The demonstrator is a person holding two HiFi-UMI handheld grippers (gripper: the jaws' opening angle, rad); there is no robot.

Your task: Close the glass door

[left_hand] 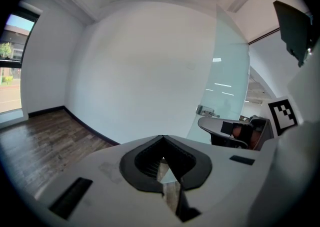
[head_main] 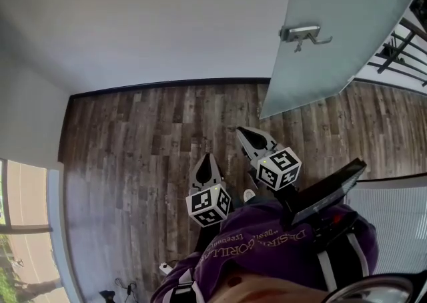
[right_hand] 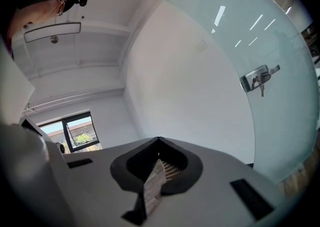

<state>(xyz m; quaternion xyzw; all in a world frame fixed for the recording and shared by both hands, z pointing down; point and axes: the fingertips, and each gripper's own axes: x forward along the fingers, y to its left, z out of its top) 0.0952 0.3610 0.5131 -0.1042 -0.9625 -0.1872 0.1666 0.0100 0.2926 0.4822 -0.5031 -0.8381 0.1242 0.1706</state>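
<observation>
Glass door (head_main: 333, 41) stands swung open at the far right. Its frosted panel reaches out over the wood floor (head_main: 147, 135), away from the white wall (head_main: 147, 21). A dark railing (head_main: 400, 51) shows past its right edge. A metal handle (head_main: 301, 32), with a key hanging under it, sits on the face turned toward the person.

Both tools are held low in front of the person's purple shirt (head_main: 267, 248), well apart from the door and touching nothing. The left tool (head_main: 207, 157) has its jaws pressed together with nothing between them, and it points at bare wall to the left of the door. The right tool (head_main: 243, 132) reaches a little farther forward and sits nearer the door. Its own view shows its jaws also pressed together and empty, with the handle off to the right of where it points.

Closing does not look started; this reads as the approach. Jaws pressed together make a blunt tip that suits pushing on the panel. Gripping the handle would need them spread first. The right tool is the likelier one to reach the door. These views do not show which way the door must swing to shut.
</observation>
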